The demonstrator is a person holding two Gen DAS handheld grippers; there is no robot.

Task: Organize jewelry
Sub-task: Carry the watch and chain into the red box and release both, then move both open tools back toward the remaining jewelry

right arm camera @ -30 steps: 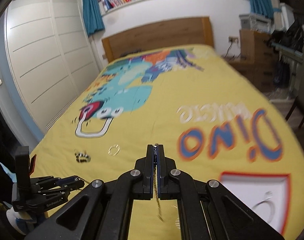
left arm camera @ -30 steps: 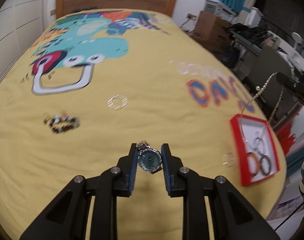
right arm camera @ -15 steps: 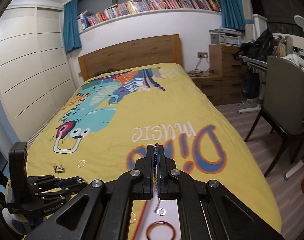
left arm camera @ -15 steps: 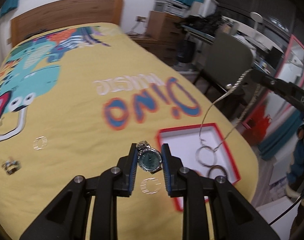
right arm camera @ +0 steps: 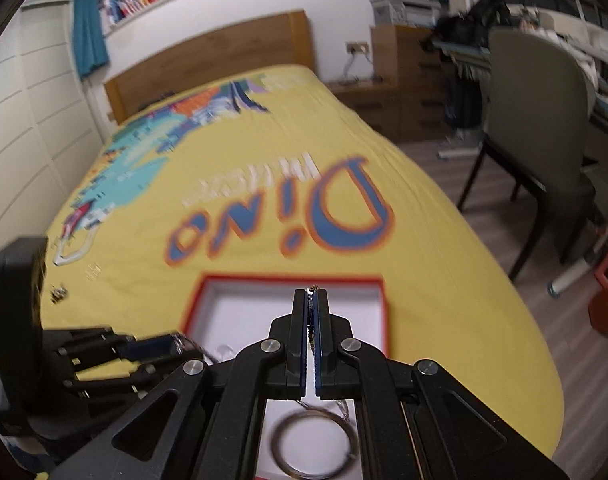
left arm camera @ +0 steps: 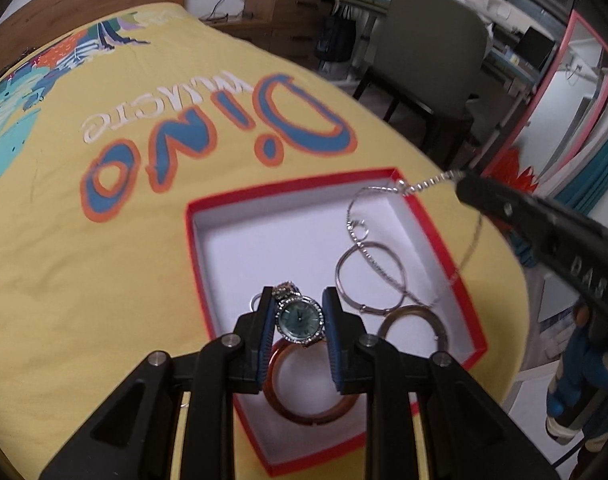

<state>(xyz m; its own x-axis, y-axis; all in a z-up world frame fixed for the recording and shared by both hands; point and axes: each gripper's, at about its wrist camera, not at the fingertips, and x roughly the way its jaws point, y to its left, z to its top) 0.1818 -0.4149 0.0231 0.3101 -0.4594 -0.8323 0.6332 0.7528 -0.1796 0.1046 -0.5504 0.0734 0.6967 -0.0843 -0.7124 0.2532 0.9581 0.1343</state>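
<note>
Hovering over a red-rimmed box (left arm camera: 435, 236) on the bed, the left hand-held gripper (left arm camera: 299, 320) clamps a small watch (left arm camera: 300, 319) between its blue pads, the green dial ringed with tiny stones and a bit of metal strap sticking up behind it. The watch hangs above the near end of the box's white floor, held clear of it.

Inside the box lie an amber bangle (left arm camera: 304, 408) directly under the left hand-held gripper, a thin silver hoop (left arm camera: 369, 276) further in, and a darker bronze-coloured ring (left arm camera: 413, 322) towards the right wall. A fine silver necklace (left arm camera: 383, 270) trails across the hoop and up over the far corner of the box, where its chain runs to the tip of the right hand-held gripper (left arm camera: 459, 184). In the right wrist view that right hand-held gripper (right arm camera: 312, 300) has its fingers pressed tight together on the chain, a sliver of which shows at the tip.

The box sits on a yellow bedspread (left arm camera: 104, 260) printed with big blue-and-orange "Dino" lettering. Off to the left on the cover a small dark beaded piece (right arm camera: 58, 294) lies well apart from the box. A grey chair (left arm camera: 427, 52) stands beside the bed.
</note>
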